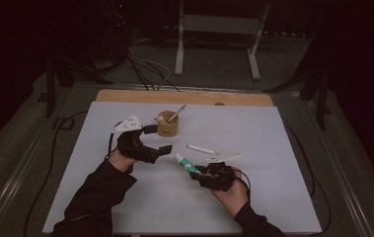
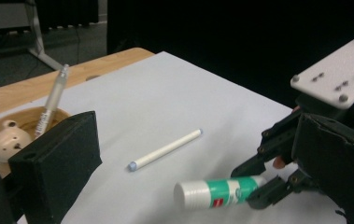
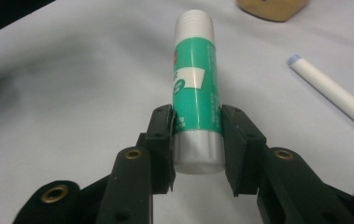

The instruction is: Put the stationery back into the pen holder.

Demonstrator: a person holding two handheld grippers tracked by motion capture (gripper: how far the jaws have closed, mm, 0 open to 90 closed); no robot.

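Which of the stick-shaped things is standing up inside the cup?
The silver pen, leaning in the bear cup. The white stick lies flat on the table, and the right hand-held gripper holds the green glue stick.

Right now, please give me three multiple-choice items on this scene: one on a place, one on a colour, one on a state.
1. Where does the silver pen stand?
A. in the wooden cup
B. flat on the table
C. in the left claw

2. What colour is the glue stick label?
A. red
B. green
C. yellow

3. How is the right claw?
A. open and empty
B. shut on the glue stick
C. shut on the white pen

Answers: 1 A, the pen leans out of the cup. 2 B, green band, white cap. 3 B, both jaws press its sides.
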